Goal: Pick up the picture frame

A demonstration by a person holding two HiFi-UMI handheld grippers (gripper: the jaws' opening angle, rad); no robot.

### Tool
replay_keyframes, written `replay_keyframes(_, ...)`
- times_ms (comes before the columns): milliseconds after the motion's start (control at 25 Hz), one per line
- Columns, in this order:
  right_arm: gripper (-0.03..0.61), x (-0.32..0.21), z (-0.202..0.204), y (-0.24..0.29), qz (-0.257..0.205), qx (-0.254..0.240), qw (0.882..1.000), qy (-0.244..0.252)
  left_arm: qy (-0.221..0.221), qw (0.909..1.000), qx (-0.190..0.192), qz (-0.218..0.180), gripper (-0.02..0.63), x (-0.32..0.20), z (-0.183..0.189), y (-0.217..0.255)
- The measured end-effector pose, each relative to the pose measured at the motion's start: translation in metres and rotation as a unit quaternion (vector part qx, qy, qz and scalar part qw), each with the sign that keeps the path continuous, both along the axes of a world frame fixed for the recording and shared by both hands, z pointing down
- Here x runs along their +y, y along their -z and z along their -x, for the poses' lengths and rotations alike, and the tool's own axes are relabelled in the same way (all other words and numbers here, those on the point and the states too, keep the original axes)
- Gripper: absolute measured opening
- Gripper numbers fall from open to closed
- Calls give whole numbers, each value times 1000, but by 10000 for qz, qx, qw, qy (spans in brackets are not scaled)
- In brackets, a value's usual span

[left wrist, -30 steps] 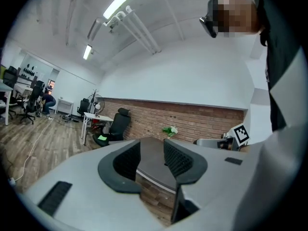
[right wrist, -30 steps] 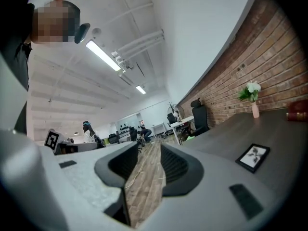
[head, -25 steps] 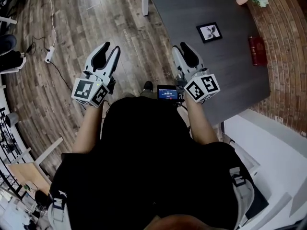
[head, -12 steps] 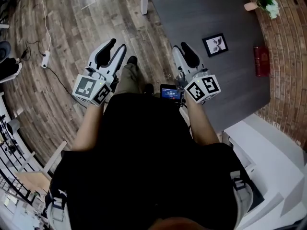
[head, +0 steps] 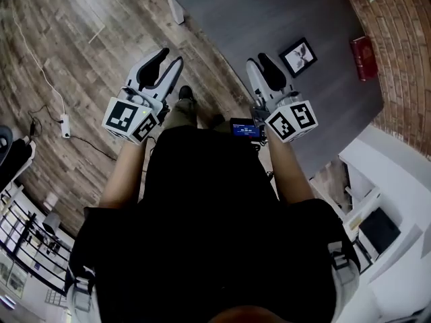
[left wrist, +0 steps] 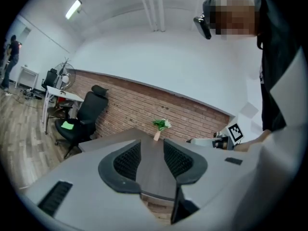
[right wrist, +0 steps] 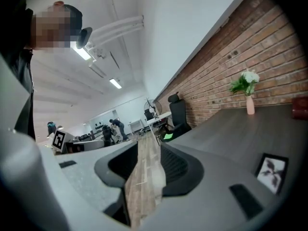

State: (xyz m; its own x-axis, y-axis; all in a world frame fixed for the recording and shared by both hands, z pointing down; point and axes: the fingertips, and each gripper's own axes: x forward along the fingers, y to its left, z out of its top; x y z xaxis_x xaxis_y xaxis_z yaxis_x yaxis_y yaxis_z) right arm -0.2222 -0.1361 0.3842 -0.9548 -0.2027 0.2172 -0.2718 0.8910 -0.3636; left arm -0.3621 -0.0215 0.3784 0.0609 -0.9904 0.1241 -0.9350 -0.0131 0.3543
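Note:
The picture frame, black with a white mat and a dark flower print, lies flat on the dark grey table. In the right gripper view the picture frame sits low at the right, off to the side of the jaws. My right gripper hovers over the table's near edge, left of the frame, open and empty. My left gripper is over the wooden floor beside the table, open with nothing between its jaws.
A red book lies right of the frame near the brick wall. A pink vase with white flowers stands at the table's far end. A black office chair is beyond the table. A power strip and cable lie on the floor at the left.
The view has swung and moved toward the table: the frame now lies closer to the right gripper. Both grippers stay open and keep their places in front of the body.

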Motion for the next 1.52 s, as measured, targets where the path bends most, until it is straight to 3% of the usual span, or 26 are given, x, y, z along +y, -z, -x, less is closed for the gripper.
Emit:
replay_keyframes(320, 150, -60, -52, -11, 86, 17, 9918, -1277, -1333, 9910, 49, 134, 131, -105, -24, -20)
replay_keyframes(480, 150, -90, -101, -23, 218, -91, 9795, -2003, -1996, 9795, -45, 251, 130, -163, -62, -30)
replay_keyframes(680, 150, -141, -152, -29, 198, -195, 9703, -2403, -2430, 9691, 115, 409, 130, -235, -118, -34)
replay_keyframes(1040, 150, -207, -231, -55, 523, -450, 9473, -3129, -3301, 9408, -54, 770, 132, -335, -215, -55)
replay_keyframes(1280, 150, -235, -253, -93, 759, -289, 9345, -3467, -3750, 9208, -67, 1069, 132, -372, -254, -85)
replay_keyframes(1400, 150, -251, -261, -115, 875, -29, 9261, -3669, -3989, 9060, -42, 1414, 132, -388, -272, -111)
replay_keyframes(1520, 150, -262, -262, -149, 1197, 350, 9186, -3750, -4167, 8866, -64, 2005, 136, -398, -280, -150)
